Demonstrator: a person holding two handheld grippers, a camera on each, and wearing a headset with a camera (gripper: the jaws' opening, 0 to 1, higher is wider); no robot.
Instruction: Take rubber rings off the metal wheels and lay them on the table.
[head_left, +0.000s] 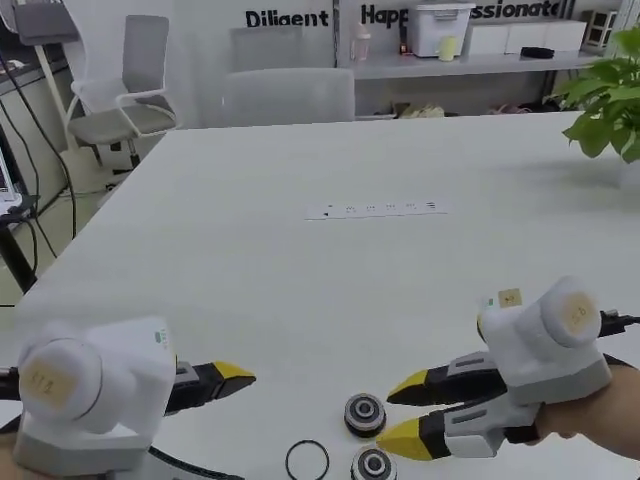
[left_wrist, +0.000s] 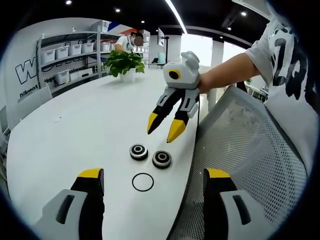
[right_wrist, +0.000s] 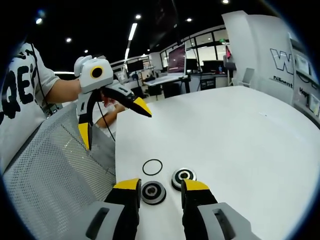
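Observation:
Two small metal wheels with dark outer bands sit near the table's front edge, one just beyond the other. A loose black rubber ring lies flat to their left. My right gripper is open, its yellow tips just right of the wheels and apart from them. My left gripper is open wide and holds nothing, left of the ring.
The white table stretches far ahead, with a flush socket strip at its middle. A potted plant stands at the far right. Chairs stand behind the table, and a mesh chair back sits at the near edge.

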